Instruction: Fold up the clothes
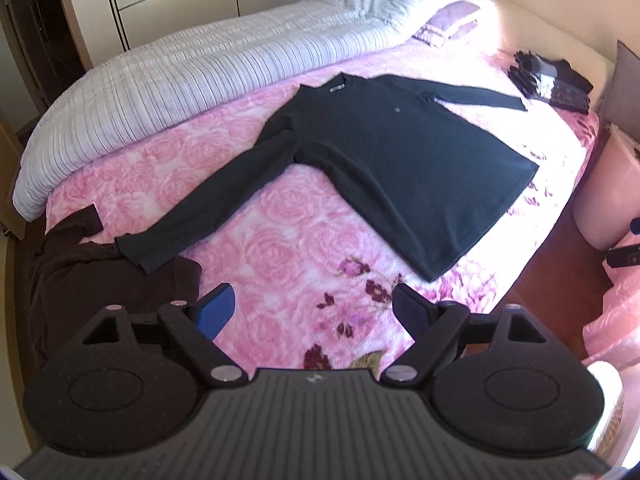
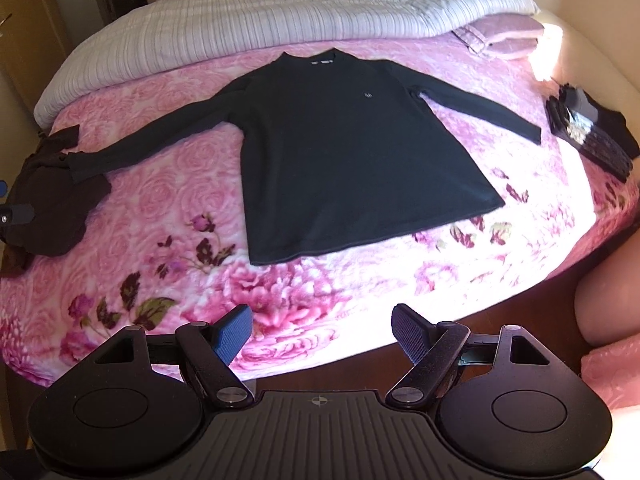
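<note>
Black sweater (image 2: 344,152) lies flat mid-blanket (image 2: 280,292), pink margins all round.

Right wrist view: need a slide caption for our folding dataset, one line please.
Open right gripper hovers before a dark long-sleeved shirt spread flat on a pink floral blanket.

No legible text; the sweater's (image 2: 352,152) chest logo is unreadable.

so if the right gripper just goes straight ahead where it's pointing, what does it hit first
Probably the pink floral blanket just ahead of the open right gripper, then the hem of the black long-sleeve top. Depth is hard to judge here.
</note>
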Demonstrator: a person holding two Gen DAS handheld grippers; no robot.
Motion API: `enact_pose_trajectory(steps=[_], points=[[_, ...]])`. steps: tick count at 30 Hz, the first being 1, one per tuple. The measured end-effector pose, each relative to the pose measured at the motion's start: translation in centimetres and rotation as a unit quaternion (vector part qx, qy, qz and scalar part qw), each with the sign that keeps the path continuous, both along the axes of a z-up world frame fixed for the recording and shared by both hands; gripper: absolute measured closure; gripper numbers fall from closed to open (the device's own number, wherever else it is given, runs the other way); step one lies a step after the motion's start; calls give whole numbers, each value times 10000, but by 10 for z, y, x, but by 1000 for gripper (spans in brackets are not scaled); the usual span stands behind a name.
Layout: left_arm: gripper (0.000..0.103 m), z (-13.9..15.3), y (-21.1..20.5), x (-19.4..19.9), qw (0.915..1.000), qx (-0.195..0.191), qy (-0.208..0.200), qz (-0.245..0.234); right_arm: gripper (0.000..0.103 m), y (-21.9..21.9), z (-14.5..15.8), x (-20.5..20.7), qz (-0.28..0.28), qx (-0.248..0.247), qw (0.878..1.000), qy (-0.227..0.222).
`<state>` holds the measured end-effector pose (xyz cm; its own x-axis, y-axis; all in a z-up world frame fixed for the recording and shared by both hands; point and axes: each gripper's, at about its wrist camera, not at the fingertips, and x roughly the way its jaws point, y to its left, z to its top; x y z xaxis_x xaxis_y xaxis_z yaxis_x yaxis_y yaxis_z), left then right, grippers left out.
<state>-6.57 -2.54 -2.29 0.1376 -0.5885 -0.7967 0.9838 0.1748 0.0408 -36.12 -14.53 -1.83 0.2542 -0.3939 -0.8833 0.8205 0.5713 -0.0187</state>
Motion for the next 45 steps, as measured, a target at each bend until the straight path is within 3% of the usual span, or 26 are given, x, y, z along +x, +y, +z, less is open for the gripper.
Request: enact_pose_trajectory(steps=[19,28,35,37,40,45], points=[[20,7,16,10,9995,-105,-137,265,23,-2,6,16,573,-150,9982,-5],[19,-8,31,67,9948,-17,-293,975,23,3,4,66,1515,-469,9864,-427],[19,-46,1,147,9885,153,-453,1434,24,-16,-15,160,2533,-855,9628,-386],[19,-58,-10,169,9866,237,-580,1508,30,-18,-24,197,3064,-895,9467,-422],[19,-79,-24,191,9865,562,-1126,1047,44,-18,-44,256,3784,-924,9204,-343],[19,-116,-34,219,9771,1034,-1855,138,50,-14,-90,355,4604,-933,8823,-298]])
